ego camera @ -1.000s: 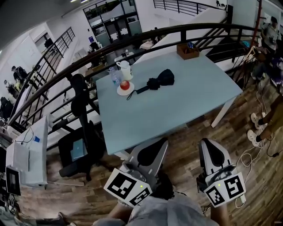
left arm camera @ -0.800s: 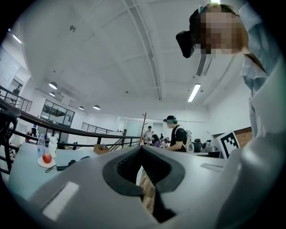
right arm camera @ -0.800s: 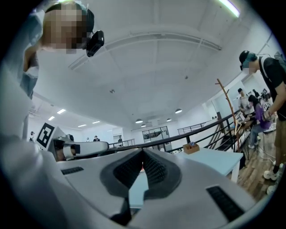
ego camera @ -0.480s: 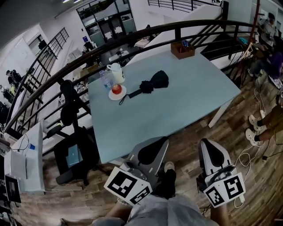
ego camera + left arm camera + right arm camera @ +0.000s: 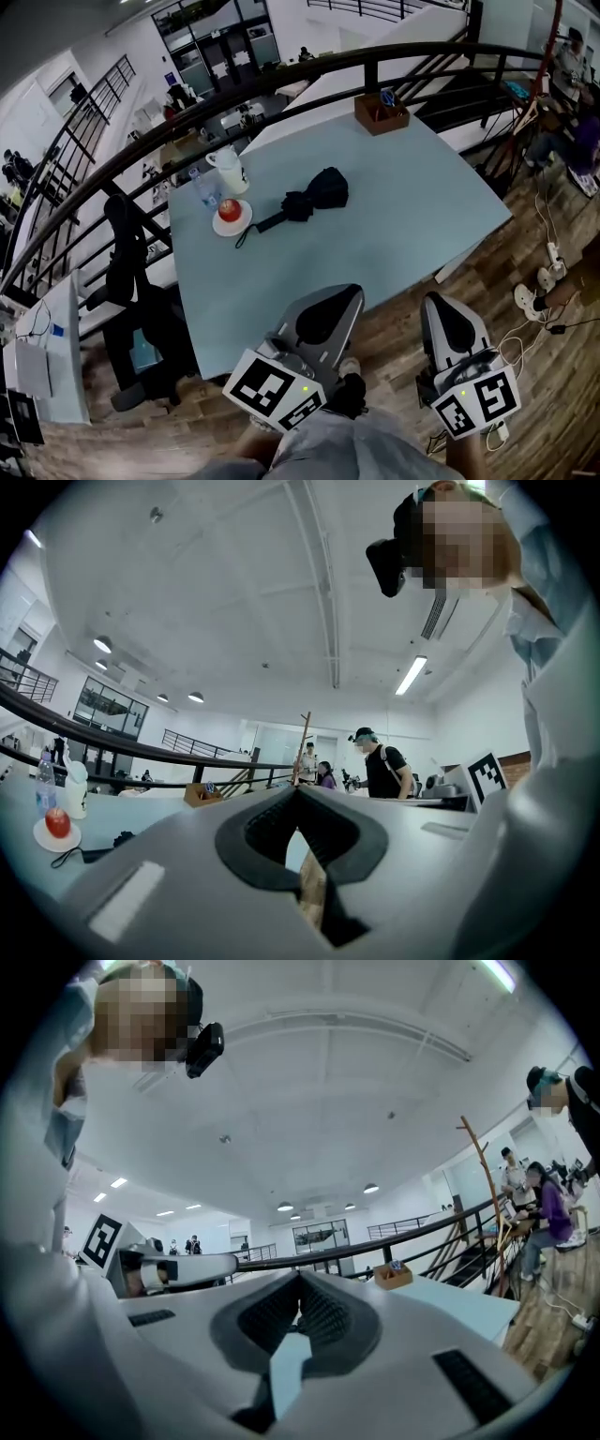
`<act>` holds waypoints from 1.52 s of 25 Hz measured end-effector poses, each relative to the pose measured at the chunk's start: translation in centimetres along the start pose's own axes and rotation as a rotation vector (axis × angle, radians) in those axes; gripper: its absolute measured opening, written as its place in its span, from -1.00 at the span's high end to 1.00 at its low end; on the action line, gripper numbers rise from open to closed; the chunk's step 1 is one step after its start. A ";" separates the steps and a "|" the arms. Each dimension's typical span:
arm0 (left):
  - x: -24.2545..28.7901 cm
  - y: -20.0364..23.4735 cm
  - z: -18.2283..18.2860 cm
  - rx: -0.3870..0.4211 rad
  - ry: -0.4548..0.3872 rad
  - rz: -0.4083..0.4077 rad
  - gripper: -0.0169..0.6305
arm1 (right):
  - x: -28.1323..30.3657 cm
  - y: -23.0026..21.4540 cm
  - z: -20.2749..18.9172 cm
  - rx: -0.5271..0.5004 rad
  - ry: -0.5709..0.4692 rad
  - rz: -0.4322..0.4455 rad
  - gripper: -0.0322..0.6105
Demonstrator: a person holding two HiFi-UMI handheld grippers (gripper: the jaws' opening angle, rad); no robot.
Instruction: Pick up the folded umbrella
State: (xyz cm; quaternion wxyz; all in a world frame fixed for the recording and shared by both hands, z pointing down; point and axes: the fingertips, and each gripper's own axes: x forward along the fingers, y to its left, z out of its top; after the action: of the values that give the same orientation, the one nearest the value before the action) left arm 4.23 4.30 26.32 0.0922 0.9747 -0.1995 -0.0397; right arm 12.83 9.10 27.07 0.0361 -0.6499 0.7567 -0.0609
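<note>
The black folded umbrella [image 5: 307, 201] lies on the pale blue table [image 5: 375, 234], its strap end toward a small plate; in the left gripper view the umbrella [image 5: 122, 839] shows small at the left. My left gripper [image 5: 328, 302] is shut and empty at the table's near edge, well short of the umbrella; its tips meet in its own view [image 5: 298, 789]. My right gripper [image 5: 448, 309] hangs over the wooden floor just off the table's near edge, jaws touching with nothing between them [image 5: 300, 1277].
A white plate with a red apple [image 5: 231, 212], a water bottle [image 5: 202, 187] and a white jug [image 5: 228, 169] stand left of the umbrella. A wooden box [image 5: 382, 111] sits at the far corner. A black railing [image 5: 281, 80] runs behind; a black chair [image 5: 141, 309] stands left. People stand at the right.
Both grippers have moved toward the table together, so the table and umbrella sit lower and nearer in the head view. Both stay shut.
</note>
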 end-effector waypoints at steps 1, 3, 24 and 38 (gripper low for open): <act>0.7 0.6 0.2 0.000 -0.002 0.002 0.93 | 0.8 -0.5 0.2 0.000 0.001 0.002 0.90; 1.9 1.9 0.5 -0.001 -0.006 0.009 0.93 | 2.3 -1.4 0.6 -0.005 0.000 0.007 0.90; 3.4 12.7 1.8 -0.006 -0.033 0.160 0.93 | 13.9 -1.4 0.6 -0.019 0.024 0.143 0.90; 2.2 17.7 0.4 -0.031 -0.019 0.331 0.93 | 18.9 -1.0 -0.7 -0.014 0.070 0.271 0.90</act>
State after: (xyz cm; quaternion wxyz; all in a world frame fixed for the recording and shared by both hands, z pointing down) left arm -0.59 -12.64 29.28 0.1108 0.9265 -0.3577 -0.0363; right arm 10.82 -9.67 28.35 0.0129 -0.5393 0.8389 -0.0727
